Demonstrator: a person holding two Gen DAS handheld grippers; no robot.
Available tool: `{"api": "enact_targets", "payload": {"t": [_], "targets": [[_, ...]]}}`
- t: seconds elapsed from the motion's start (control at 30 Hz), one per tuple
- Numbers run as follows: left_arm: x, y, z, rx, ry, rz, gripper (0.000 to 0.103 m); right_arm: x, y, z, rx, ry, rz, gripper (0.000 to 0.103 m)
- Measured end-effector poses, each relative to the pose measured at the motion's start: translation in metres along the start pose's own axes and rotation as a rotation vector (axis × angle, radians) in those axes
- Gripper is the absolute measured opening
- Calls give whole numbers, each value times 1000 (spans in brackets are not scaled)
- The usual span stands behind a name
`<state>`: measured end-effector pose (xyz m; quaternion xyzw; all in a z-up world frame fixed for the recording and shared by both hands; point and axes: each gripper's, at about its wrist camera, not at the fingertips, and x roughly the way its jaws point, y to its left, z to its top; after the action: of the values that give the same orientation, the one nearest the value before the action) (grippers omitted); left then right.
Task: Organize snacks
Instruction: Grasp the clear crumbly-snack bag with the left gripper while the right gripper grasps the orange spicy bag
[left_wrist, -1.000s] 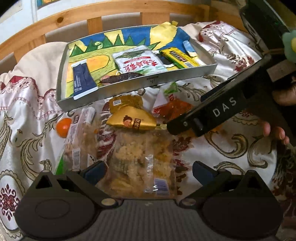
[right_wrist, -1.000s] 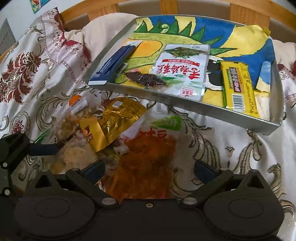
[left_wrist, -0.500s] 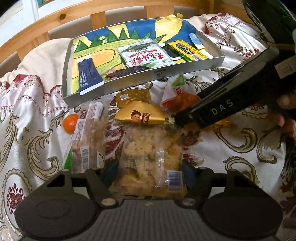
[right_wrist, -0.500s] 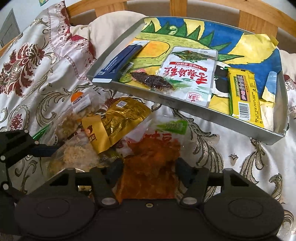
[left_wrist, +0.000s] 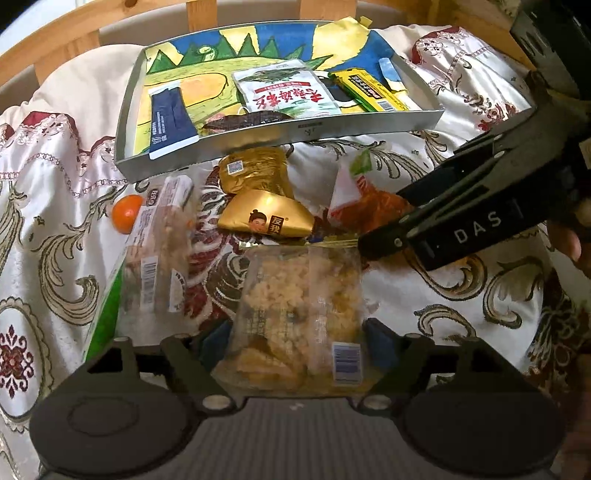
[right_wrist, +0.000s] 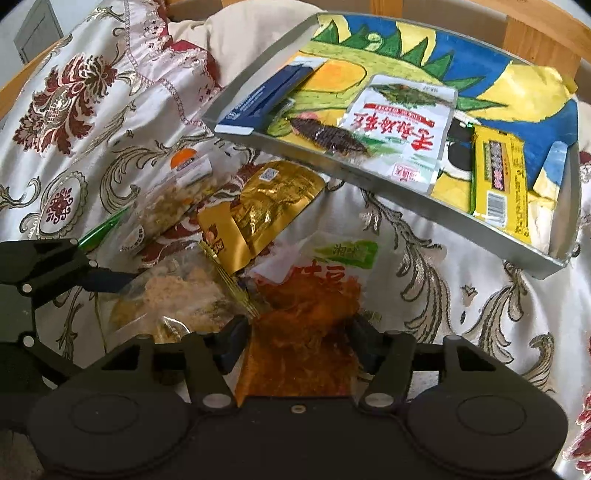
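Observation:
My left gripper (left_wrist: 295, 341) is shut on a clear pack of crumbly beige snack (left_wrist: 299, 314), its fingers pressing both sides. My right gripper (right_wrist: 297, 341) is shut on an orange-red snack pouch (right_wrist: 306, 332); it also shows in the left wrist view (left_wrist: 461, 221) beside that pouch (left_wrist: 365, 206). A grey metal tray (left_wrist: 295, 133) with a painted lining holds a blue packet (left_wrist: 168, 116), a white and red pouch (left_wrist: 288, 94), a dark strip (left_wrist: 243, 120) and a yellow bar (left_wrist: 369, 90). Gold packets (left_wrist: 266, 219) lie before the tray.
A second clear snack pack (left_wrist: 155, 251) and a small orange (left_wrist: 127, 212) lie left on the patterned satin cloth (left_wrist: 461, 314). A wooden rail (left_wrist: 92, 33) runs behind the tray. The left gripper's arm shows at the left of the right wrist view (right_wrist: 44, 266).
Both grippers went from open to shut: the left closed on the clear crumbly pack, the right on the orange-red pouch. Both have moved closer to the tray.

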<state>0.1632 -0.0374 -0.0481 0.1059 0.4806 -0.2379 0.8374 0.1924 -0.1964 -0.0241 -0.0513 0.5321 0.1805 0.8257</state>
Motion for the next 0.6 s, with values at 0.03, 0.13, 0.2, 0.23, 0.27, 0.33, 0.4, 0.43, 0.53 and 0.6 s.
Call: {"api": "enact_targets", "payload": {"t": [0.03,0.13,0.2,0.23,0.27,0.33,0.4,0.43,0.53,0.6], "targets": [[1,1,0,-1,2,-1,83,2,0,0,2,3,3,66],[2,2,0,-2,5,0,83,5,-1,0,2,3,2,69],[3,1,0,7,7,5,82,6,0,1,-3,7,3,72],[3,0,0,13,8,9,80,6,1,0,-8,10,4,72],[3,-1,0,19,9,14,78,7,2,0,-15,14,1,72],[3,-2,0,26,9,23,74,8,2,0,-25,21,-4,72],[2,0,0,16,8,21,72,9,1,0,-25,24,-18,65],[1,1,0,8,9,18,71,9,0,0,-21,24,-20,64],[0,3,0,-12,10,15,66,9,-4,0,0,19,-16,60],[-1,5,1,-28,15,15,64,7,-6,0,17,16,-9,59]]}}
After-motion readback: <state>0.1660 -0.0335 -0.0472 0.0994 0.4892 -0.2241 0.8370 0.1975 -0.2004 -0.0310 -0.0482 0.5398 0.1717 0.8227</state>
